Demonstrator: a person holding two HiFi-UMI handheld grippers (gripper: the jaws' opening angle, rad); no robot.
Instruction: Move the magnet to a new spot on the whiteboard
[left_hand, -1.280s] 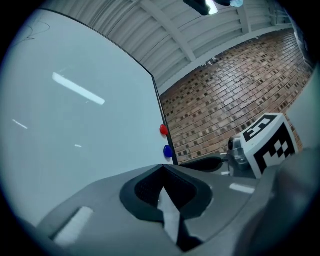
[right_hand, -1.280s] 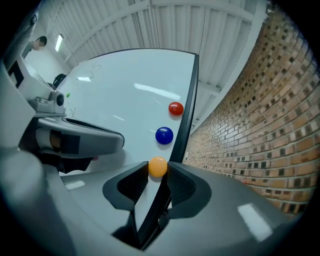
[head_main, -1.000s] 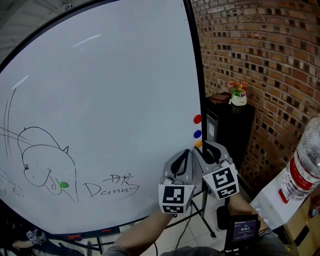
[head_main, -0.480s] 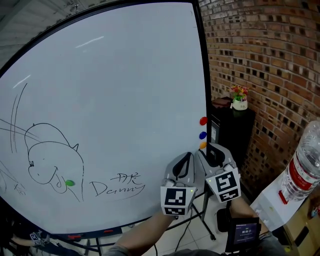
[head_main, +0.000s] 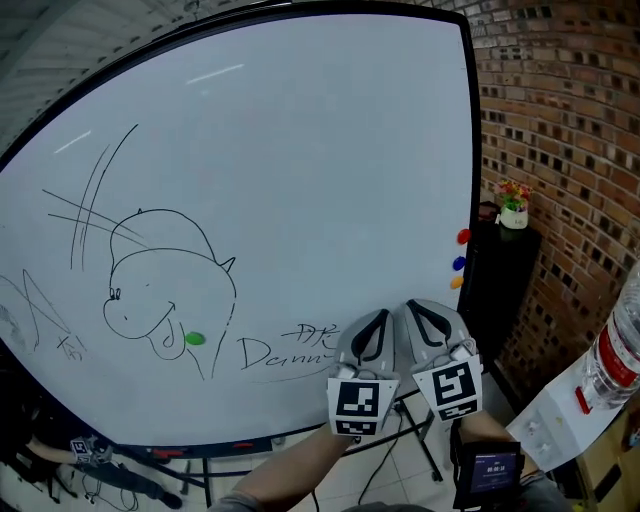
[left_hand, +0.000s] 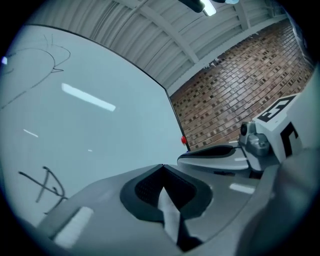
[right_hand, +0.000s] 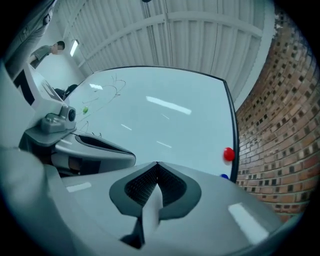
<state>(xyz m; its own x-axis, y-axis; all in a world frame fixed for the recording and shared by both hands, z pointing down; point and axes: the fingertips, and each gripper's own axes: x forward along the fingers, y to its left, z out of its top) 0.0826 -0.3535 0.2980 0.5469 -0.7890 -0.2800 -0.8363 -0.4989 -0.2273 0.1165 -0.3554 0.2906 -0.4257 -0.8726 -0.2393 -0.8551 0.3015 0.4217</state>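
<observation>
Your right gripper (head_main: 415, 306) and left gripper (head_main: 378, 316) have slid left along the white whiteboard (head_main: 300, 150), leaving the round red magnet (head_main: 463, 237) at its right edge. The right jaws have just closed on nothing; the left's are together, empty. The move looks wholly undone.

The big white whiteboard (head_main: 300, 150) stands upright in front of the left gripper (head_main: 375, 318). A small round green magnet (head_main: 195, 339) sticks on it, well to that gripper's left. A round red magnet (head_main: 463, 237), a blue magnet (head_main: 458, 264) and an orange magnet (head_main: 456, 283) stick in a line up to its right.

4 magnets (head_main: 463, 236) (head_main: 458, 263) (head_main: 456, 283) (head_main: 194, 339), 1 w/board (head_main: 300, 150), 2 tongs (head_main: 379, 316) (head_main: 413, 306)
</observation>
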